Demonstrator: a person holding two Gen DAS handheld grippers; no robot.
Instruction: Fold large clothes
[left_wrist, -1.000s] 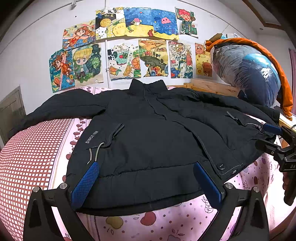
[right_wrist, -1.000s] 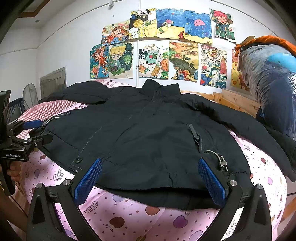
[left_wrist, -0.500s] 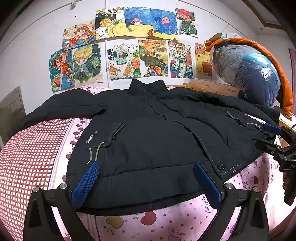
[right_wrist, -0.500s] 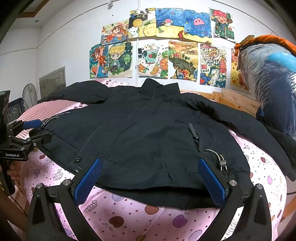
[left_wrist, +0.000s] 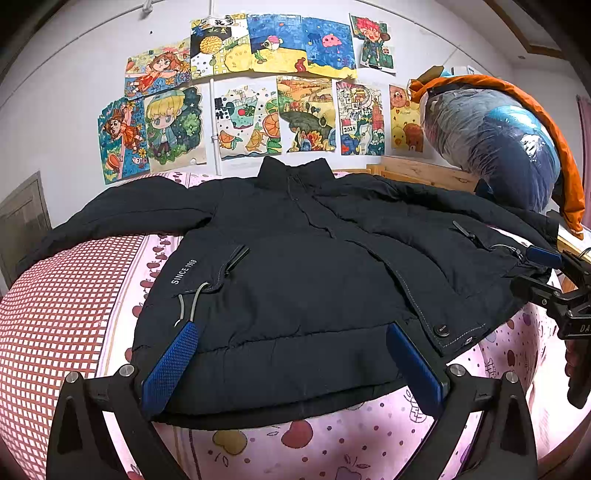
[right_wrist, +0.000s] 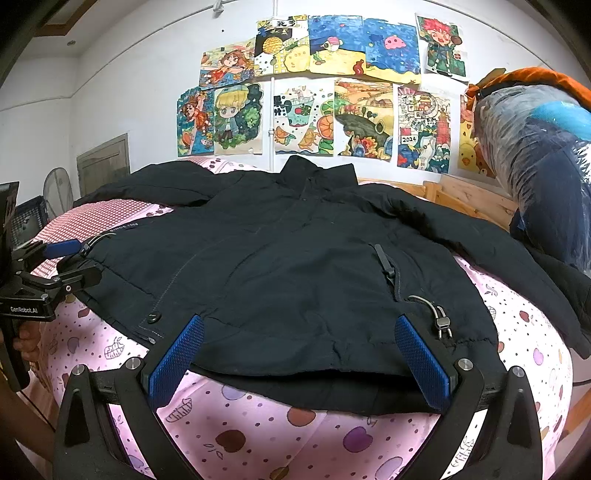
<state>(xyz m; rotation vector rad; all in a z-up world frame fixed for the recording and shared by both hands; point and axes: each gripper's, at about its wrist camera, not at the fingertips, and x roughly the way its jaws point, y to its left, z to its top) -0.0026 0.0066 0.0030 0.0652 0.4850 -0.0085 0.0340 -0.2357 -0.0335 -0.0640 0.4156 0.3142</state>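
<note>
A large black padded jacket (left_wrist: 295, 266) lies front up on the pink patterned bed (left_wrist: 280, 439), collar toward the wall, both sleeves spread out. It also shows in the right wrist view (right_wrist: 295, 258). My left gripper (left_wrist: 291, 345) is open, its blue pads either side of the jacket's lower left hem. My right gripper (right_wrist: 299, 347) is open at the lower right hem, beside a drawcord toggle (right_wrist: 439, 321). Each gripper shows in the other's view, the right one (left_wrist: 546, 266) and the left one (right_wrist: 62, 254), both at the hem.
A red checked blanket (left_wrist: 55, 302) covers the bed's left part. A big plastic-wrapped bundle with an orange cover (left_wrist: 498, 140) stands at the right by a wooden bed frame (left_wrist: 417, 171). Drawings (left_wrist: 258, 92) hang on the wall. A fan (right_wrist: 57, 194) stands at far left.
</note>
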